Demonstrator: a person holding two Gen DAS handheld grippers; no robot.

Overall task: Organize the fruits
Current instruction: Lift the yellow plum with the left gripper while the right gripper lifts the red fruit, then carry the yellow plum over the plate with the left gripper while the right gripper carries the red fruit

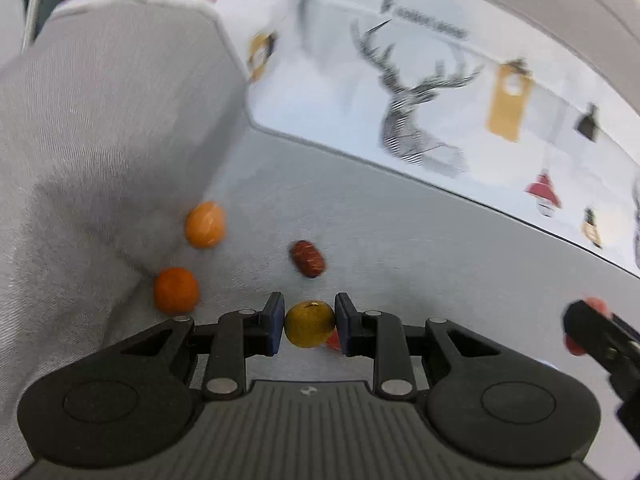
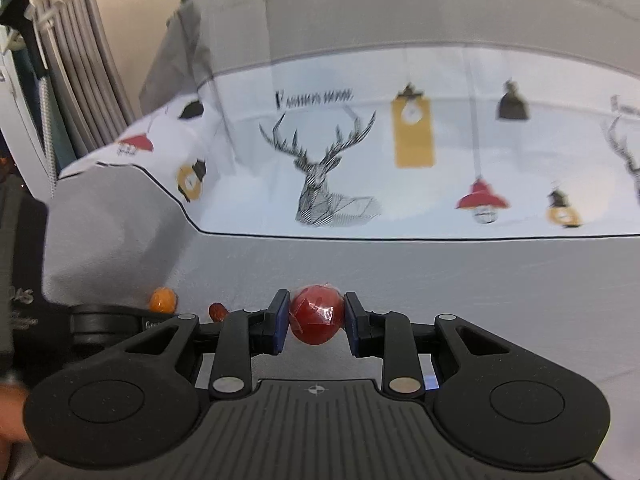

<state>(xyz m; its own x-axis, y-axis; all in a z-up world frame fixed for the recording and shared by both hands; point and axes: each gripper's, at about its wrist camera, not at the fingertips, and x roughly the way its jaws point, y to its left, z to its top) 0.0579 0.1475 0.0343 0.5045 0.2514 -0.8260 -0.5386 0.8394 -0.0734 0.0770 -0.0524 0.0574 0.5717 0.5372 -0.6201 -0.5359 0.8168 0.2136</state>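
Left tongs [image 1: 309,326]: closed on a round yellow fruit [image 1: 309,323]; both blue pads touch its sides, and it sits low at 6 o'clock in the left wrist view.

Yellow fruit, axis: nearly a ball, so no clear long axis; a small dark mark on its top faces forward and up.

Loose fruits: on the grey sofa seat [image 1: 400,240] lie a light orange fruit [image 1: 205,224] at 9 o'clock, and a darker orange fruit [image 1: 176,290] at 8 o'clock, against the grey cushion [image 1: 100,120].

Brown-red fruit [image 1: 307,259]: oblong, just beyond the left tongs at 12 o'clock from them; its long axis runs from 10 o'clock to 4 o'clock.

Right tongs [image 2: 316,322]: closed on a round red fruit in clear wrap [image 2: 317,316], held at the widest part; it sits at 6 o'clock in the right wrist view.

Red fruit, axis: round, slightly narrower toward the bottom, so I judge its axis to be about upright.

Place: the fruits are on the sofa seat, before a white cloth with deer print [image 2: 320,176]. No bowl or tray is visible, so I cannot tell the goal place.

Step in hand, my judgement: both fruits are gripped and should be carried to their group.

How to do it well: keep the pressure gentle, because round fruit can slip out forward; keep the two tongs apart, and lower each fruit until it touches before opening.
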